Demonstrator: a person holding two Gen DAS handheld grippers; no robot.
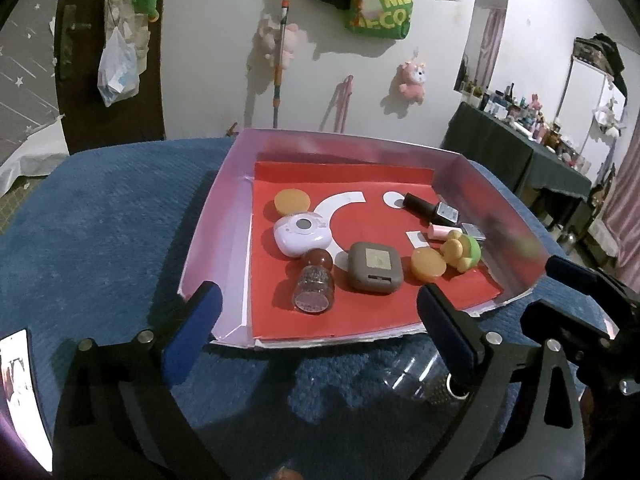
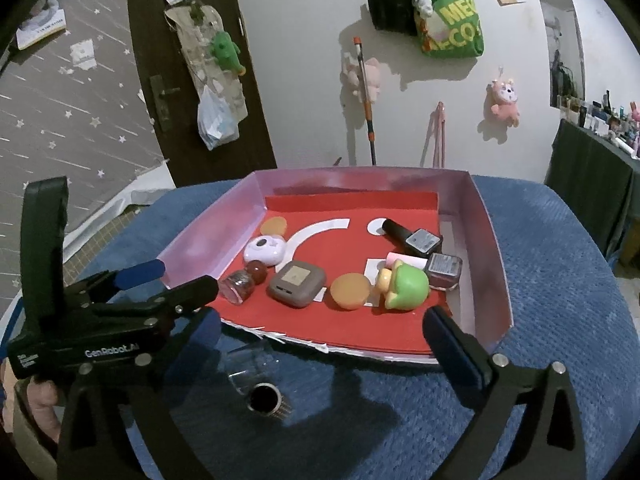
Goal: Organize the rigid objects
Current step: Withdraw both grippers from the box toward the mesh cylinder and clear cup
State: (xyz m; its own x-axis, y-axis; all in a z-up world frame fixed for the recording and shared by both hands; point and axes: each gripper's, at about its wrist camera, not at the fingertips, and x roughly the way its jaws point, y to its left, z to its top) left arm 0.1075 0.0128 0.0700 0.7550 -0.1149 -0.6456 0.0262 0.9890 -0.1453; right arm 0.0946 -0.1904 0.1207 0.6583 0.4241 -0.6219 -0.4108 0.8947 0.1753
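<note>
Hovering before tray (image 1: pixel 208 236): both claws (image 1: pixel 320 328) (image 2: pixel 320 344) spread, empty. Toys, bottles already inside tray; clear jar (image 2: pixel 256 384) remained outside, nearest tray's front edge.

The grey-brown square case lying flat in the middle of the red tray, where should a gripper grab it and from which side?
Grip the grey-brown case across its two opposite flat side walls, coming down from above. It lies flat with its label up, so its top offers nothing to pinch. Put one finger in the gap toward the glass bottle, the other toward the orange disc; both sit close.
</note>
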